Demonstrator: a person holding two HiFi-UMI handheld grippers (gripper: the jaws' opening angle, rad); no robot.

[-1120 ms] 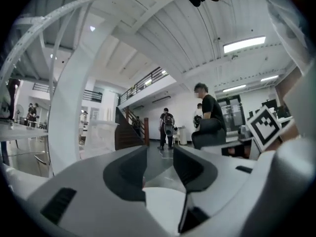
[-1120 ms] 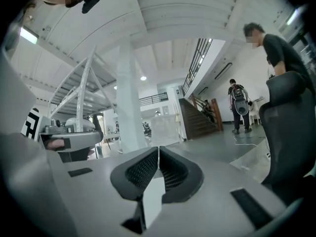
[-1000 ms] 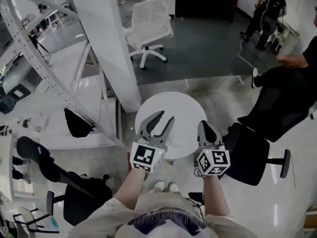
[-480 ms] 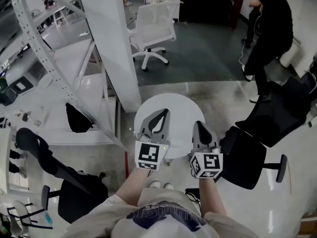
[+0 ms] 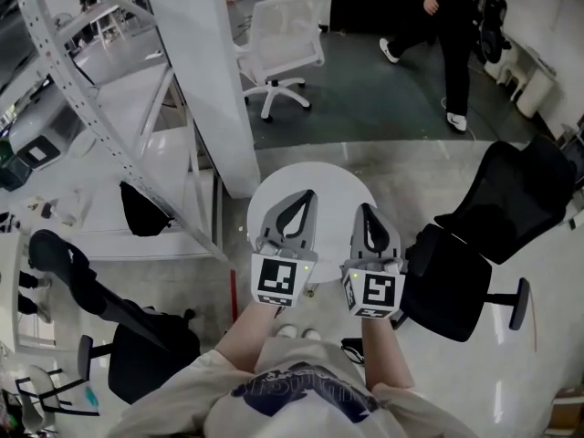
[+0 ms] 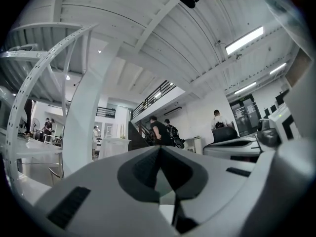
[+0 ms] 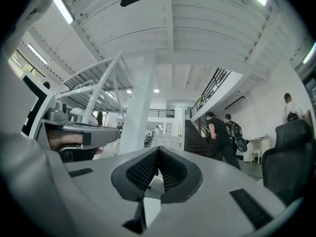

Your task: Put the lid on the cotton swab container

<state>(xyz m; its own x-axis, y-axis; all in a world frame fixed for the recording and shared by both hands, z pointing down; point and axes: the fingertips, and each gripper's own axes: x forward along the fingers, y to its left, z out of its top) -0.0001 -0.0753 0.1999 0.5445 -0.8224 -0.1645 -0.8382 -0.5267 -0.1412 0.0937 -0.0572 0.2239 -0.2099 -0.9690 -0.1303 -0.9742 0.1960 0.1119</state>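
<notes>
1. Our left gripper (image 5: 307, 196) is closed right down. Its jaws meet at the tips with nothing between them.
2. Our right gripper (image 5: 366, 210) is shut tight too, ridged pads pressed together and empty.
3. Both hang side by side over the near edge of the round white table (image 5: 333, 185), pointing roughly level into the room.
4. Neither the cotton swab container nor the lid shows in any view. The part of the table top we can see is bare, and what lies beneath the grippers is hidden.
5. We judge the container to be light, thin plastic that could skid or tip on a smooth top. We would steady it low on its side wall with a gentle squeeze, since thin walls flex.
6. The lid is probably light and slick as well. We would pinch it by its rim, keep it level and press it straight down.
</notes>
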